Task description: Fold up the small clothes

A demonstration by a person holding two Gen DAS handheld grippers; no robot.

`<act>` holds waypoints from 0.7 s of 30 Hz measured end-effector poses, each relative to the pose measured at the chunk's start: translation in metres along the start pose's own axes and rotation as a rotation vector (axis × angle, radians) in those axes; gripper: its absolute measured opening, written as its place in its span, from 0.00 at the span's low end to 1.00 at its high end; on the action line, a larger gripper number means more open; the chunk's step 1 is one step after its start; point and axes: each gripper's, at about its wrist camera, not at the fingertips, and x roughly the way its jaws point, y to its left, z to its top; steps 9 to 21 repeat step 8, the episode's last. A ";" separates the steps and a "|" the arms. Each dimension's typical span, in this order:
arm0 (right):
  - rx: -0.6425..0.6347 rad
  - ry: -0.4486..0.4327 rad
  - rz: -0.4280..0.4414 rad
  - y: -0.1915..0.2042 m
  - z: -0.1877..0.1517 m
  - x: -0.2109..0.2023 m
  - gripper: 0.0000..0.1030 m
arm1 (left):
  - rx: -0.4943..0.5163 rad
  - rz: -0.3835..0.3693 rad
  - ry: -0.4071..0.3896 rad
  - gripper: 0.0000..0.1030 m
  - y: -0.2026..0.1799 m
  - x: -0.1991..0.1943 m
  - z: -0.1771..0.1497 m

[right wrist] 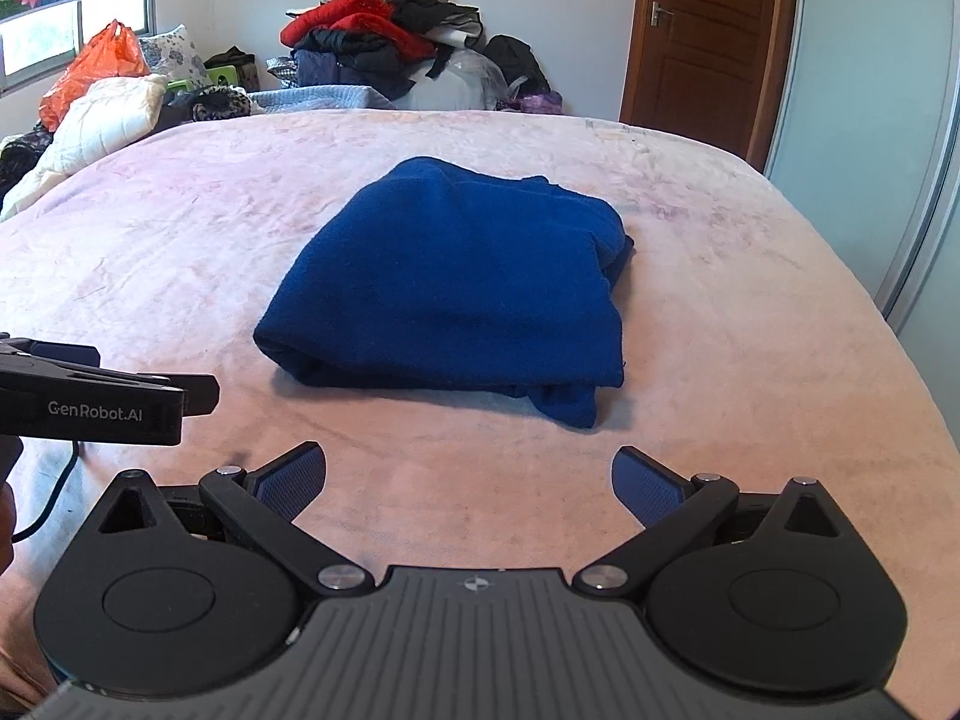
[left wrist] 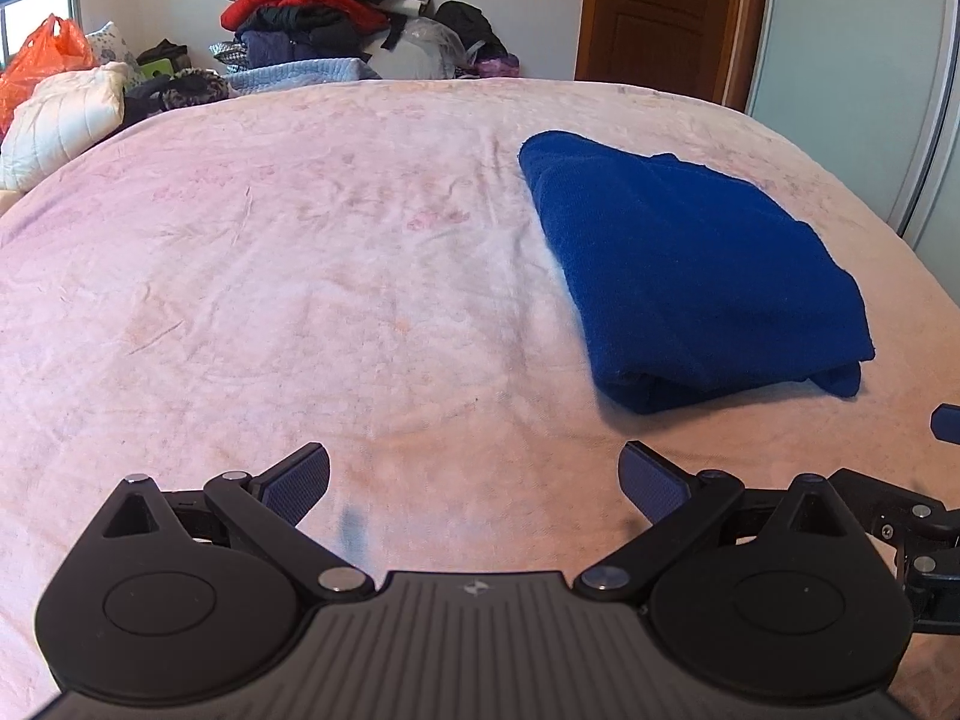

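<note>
Blue garment (left wrist: 690, 276) lies folded far-right on my left view, left gripper (left wrist: 474, 480) spread, empty; right view centres it just beyond my right gripper (right wrist: 468, 480), also spread; that loose near flap could snag and unfold

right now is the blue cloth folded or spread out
Folded. The blue cloth lies on the bed as a compact rectangle, with stacked layers showing along its near edge.
</note>
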 end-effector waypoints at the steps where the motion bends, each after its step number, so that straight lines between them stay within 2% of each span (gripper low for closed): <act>1: 0.000 0.001 0.003 0.000 0.000 0.000 1.00 | 0.003 0.002 0.000 1.00 0.000 0.000 0.000; 21: -0.002 0.004 0.009 -0.001 -0.002 0.003 1.00 | 0.014 0.010 0.000 1.00 -0.002 0.001 0.000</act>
